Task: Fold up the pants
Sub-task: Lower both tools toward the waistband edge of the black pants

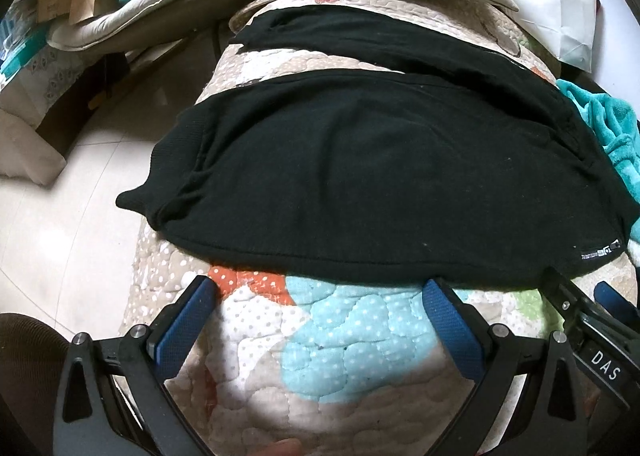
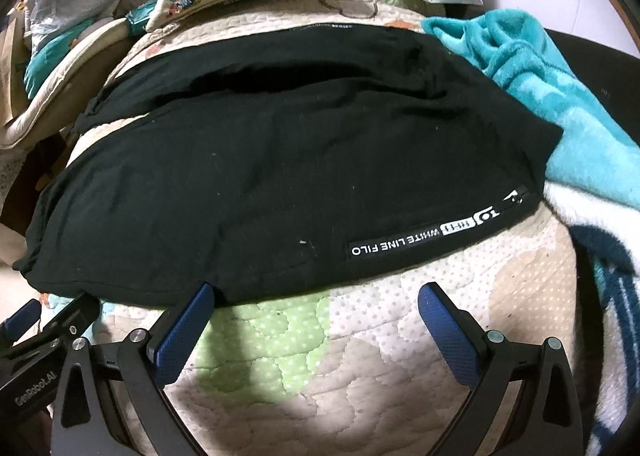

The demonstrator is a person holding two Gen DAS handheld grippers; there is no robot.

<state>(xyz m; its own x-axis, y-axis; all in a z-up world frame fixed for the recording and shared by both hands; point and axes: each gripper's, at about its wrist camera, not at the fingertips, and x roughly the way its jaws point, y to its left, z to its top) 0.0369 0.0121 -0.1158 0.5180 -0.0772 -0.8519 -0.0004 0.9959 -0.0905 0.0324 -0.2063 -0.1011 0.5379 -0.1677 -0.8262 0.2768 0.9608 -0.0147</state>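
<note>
Surface: a pastel patchwork quilted bed cover (image 1: 340, 340), clutter piled at its far edge.
Garment: black knit pants (image 1: 380, 183) are spread flat across the cover, both legs apart, near hem along its near edge.
Left gripper (image 1: 320, 296): fingers wide, nothing held.
Right gripper (image 2: 316, 296): fingers wide, nothing held, one tip touching the hem.
Progress: no fold is seen yet; all folding is judged to remain.

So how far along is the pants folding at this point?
Early on. Done: the black pants lie spread flat across the quilt, both legs apart, with quilt showing between them, so no fold has been made. In hand: nothing; the left tongs and right tongs are open, empty, at the near edge of the pants. Left: every fold, probably starting by laying one leg over the other.
</note>
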